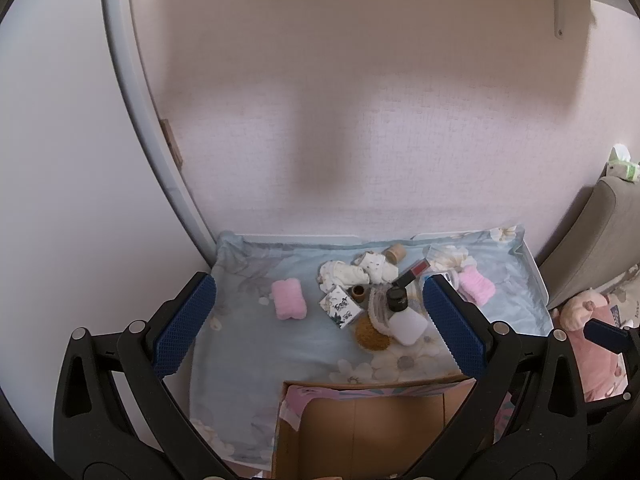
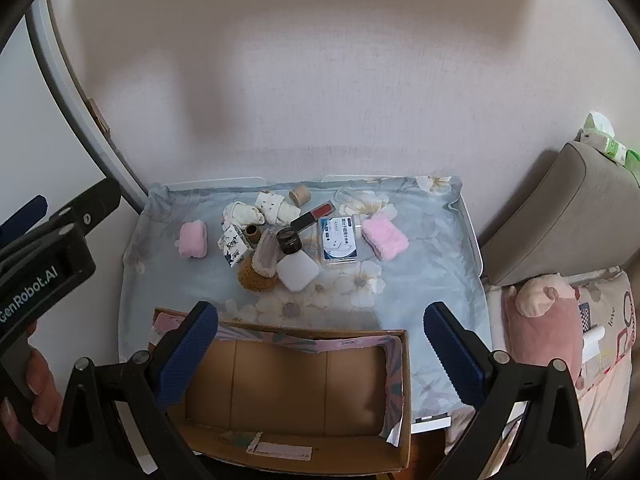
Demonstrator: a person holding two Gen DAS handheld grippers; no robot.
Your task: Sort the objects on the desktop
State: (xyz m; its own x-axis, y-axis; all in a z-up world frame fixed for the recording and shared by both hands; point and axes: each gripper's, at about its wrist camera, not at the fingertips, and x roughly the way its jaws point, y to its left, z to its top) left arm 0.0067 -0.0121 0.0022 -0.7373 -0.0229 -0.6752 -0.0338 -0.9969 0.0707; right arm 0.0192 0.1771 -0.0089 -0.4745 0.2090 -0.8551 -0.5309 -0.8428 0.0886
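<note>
Nearest, both the left gripper (image 1: 318, 322) and right gripper (image 2: 320, 354) hang wide open and empty above a cardboard box (image 2: 288, 392). Beyond it, on the floral cloth (image 2: 420, 304), a white bottle (image 2: 297, 266), card box (image 2: 233, 245) and socks (image 2: 256, 210) cluster between two pink towels (image 2: 193, 239).

A pale blue cloth (image 2: 168, 280) printed with white flowers covers the bench. Two fluffy rolls (image 2: 193, 239) are pink. The bottle (image 2: 297, 270) is white with a black cap (image 2: 289, 240). The open box (image 2: 280, 384) is plain brown cardboard inside. The fingers (image 2: 188, 356) carry dark blue pads.
</note>
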